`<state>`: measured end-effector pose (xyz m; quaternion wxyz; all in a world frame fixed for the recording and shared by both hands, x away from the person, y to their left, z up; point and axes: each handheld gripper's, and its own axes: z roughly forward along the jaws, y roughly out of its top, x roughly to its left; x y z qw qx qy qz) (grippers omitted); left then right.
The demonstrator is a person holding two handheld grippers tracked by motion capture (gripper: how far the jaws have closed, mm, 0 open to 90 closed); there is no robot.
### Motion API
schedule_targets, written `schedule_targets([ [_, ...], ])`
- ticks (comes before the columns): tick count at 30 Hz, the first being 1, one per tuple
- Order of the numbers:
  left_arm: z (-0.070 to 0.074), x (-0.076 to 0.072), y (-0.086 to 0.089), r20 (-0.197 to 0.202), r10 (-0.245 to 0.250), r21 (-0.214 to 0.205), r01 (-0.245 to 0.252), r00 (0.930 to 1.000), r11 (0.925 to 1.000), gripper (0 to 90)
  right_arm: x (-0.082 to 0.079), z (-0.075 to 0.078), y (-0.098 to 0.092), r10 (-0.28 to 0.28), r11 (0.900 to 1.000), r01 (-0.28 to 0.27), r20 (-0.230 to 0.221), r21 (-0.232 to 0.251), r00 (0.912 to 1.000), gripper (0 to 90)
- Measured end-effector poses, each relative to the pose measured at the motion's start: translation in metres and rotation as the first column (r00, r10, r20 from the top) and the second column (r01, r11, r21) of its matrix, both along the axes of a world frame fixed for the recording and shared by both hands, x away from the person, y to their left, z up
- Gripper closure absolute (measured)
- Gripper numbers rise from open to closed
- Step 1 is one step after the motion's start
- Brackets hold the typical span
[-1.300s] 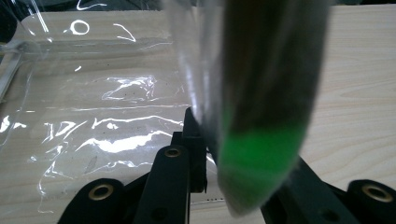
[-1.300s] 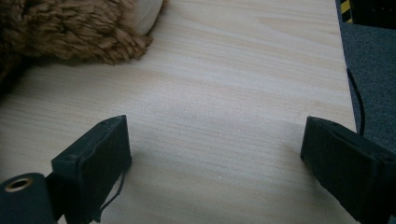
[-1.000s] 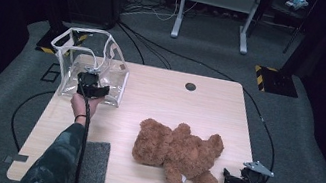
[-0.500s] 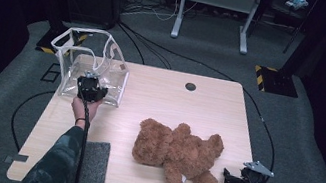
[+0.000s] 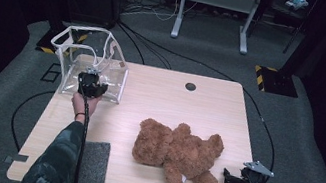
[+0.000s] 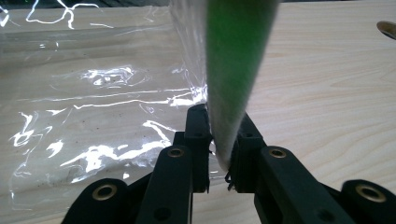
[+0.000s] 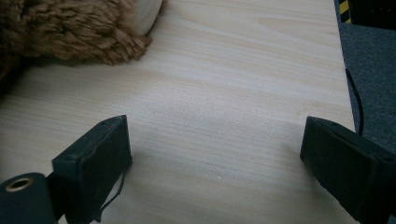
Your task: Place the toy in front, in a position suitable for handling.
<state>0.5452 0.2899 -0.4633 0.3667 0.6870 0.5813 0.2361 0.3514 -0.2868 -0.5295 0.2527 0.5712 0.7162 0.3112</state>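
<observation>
A clear plastic bag [image 5: 87,53] with white trim stands open at the table's far left corner. My left gripper [image 5: 93,79] is at its front wall. In the left gripper view the gripper [image 6: 219,126] is shut on a blurred green-looking strip [image 6: 233,70] of the bag's edge, with crinkled clear film [image 6: 93,93] spread to the left. A brown teddy bear [image 5: 176,149] lies flat at the table's near middle. My right gripper [image 5: 231,181] rests by the bear's leg near the right front corner. In its own view the right gripper [image 7: 215,149] is open over bare wood, with brown fur [image 7: 60,28] at the upper left.
A grey felt pad [image 5: 90,162] lies at the near left edge beside the person's sleeve. The wooden table [image 5: 164,102] has a round cable hole [image 5: 191,86] at the back. Cables run across the carpet, and a metal stand is behind the table.
The left gripper's jaws have drawn together at the bag's front edge. The right hand and the bear have kept still.
</observation>
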Motion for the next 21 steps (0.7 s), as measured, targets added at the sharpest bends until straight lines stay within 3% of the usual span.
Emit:
schedule_targets([
  [4,0.000,0.007,0.000,-0.015,-0.001,-0.020,0.000,0.9999,0.9998,80.6,0.000,0.000,0.000,0.000,1.0000,0.000,0.000,0.000,1.0000,7.7],
  [5,0.000,0.009,0.001,-0.019,-0.012,-0.005,0.012,0.9997,0.9999,80.6,0.000,0.000,0.000,0.000,1.0000,0.000,0.000,0.000,1.0000,7.7],
  [6,0.000,0.011,0.000,-0.025,-0.005,-0.017,0.005,0.9997,0.9998,80.6,0.000,0.000,0.000,0.000,1.0000,0.000,0.000,0.000,1.0000,7.7],
  [17,0.001,0.026,0.000,-0.032,-0.027,0.008,0.027,0.9991,0.9996,79.2,0.000,0.000,0.000,-0.001,1.0000,0.001,0.001,0.000,1.0000,7.7],
  [19,0.002,0.025,-0.002,-0.042,-0.016,0.019,0.017,0.9990,0.9997,72.3,0.000,0.000,0.000,-0.001,1.0000,0.001,0.000,0.000,1.0000,7.7],
  [21,0.003,0.021,-0.005,-0.045,-0.023,0.038,0.025,0.9987,0.9989,58.0,0.000,0.000,0.000,-0.001,1.0000,0.001,0.000,0.000,1.0000,7.7],
])
